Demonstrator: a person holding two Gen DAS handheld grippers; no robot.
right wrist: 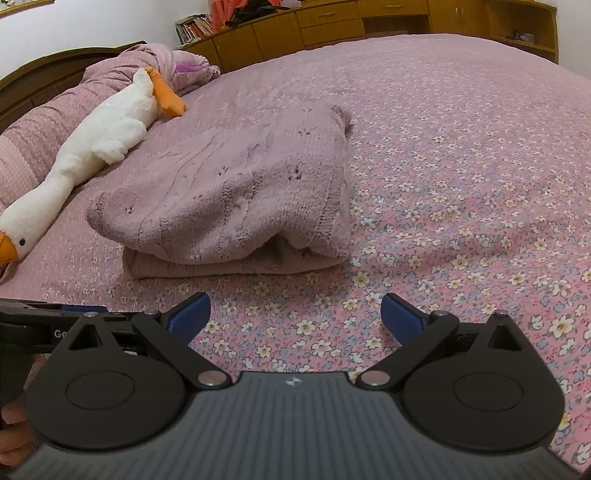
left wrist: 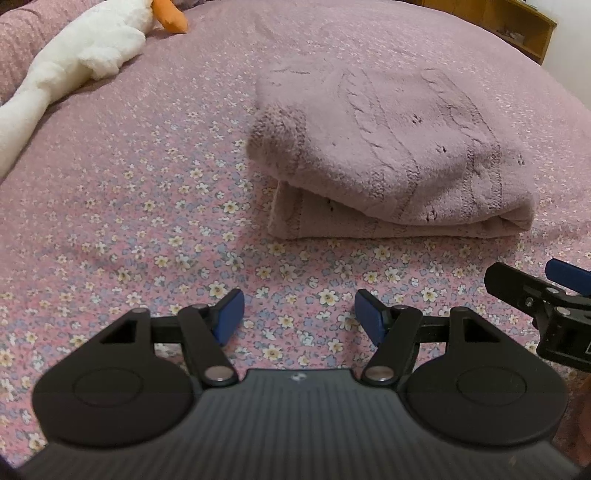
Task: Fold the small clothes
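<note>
A mauve knitted sweater (left wrist: 388,147) lies folded in layers on the flowered bedspread (left wrist: 147,221); it also shows in the right wrist view (right wrist: 236,199). My left gripper (left wrist: 299,317) is open and empty, hovering over the bedspread in front of the sweater's near edge. My right gripper (right wrist: 295,317) is open and empty, also in front of the sweater, slightly to its right. The right gripper shows at the right edge of the left wrist view (left wrist: 546,295). Both grippers are apart from the sweater.
A white plush goose (right wrist: 96,147) with an orange beak lies to the left of the sweater, also seen in the left wrist view (left wrist: 74,62). A rolled pink quilt (right wrist: 33,136) lies by the headboard. Wooden cabinets (right wrist: 332,26) stand beyond the bed.
</note>
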